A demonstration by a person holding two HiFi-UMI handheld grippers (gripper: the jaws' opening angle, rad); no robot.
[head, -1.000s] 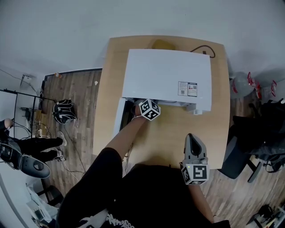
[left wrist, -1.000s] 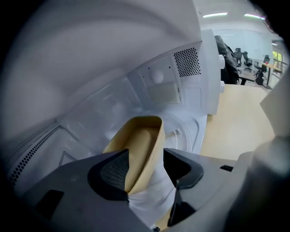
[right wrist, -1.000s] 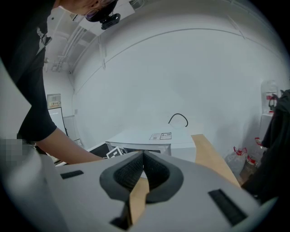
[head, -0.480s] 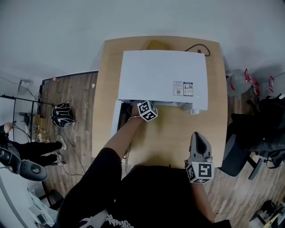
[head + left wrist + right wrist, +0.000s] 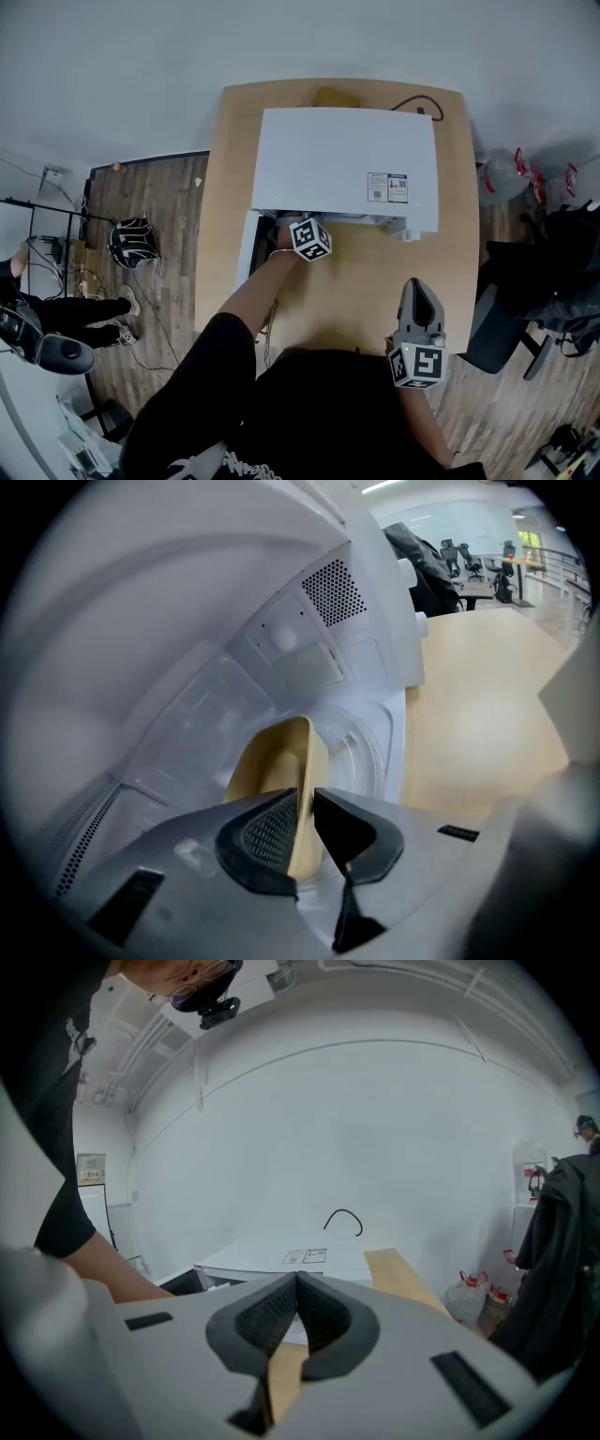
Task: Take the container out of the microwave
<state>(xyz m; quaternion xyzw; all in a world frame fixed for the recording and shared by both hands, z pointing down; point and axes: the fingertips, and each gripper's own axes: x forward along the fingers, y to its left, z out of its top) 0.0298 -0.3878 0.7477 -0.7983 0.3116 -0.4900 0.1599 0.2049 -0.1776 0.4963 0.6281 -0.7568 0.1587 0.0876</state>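
1. The pale wooden table (image 5: 356,300) has a smooth, flat top. It carries a boxy white microwave (image 5: 337,159).
2. The microwave's door (image 5: 247,251) hangs open at its left. Its cavity is glossy white, with a dotted vent patch (image 5: 335,591) on one wall.
3. The right gripper (image 5: 296,1283) hovers over bare table near the person, well apart from the microwave. Its jaws are pressed together with nothing between them.
4. The left gripper (image 5: 306,799) reaches into the cavity. Its jaws are closing, and the container's thin side wall stands between them, filling the narrow gap.
5. The container (image 5: 272,761) is a smooth tan tub with rounded corners. It sits inside the microwave on the clear glass turntable (image 5: 361,752).
6. The left gripper's pads (image 5: 267,834) are dark, with a fine mesh texture.
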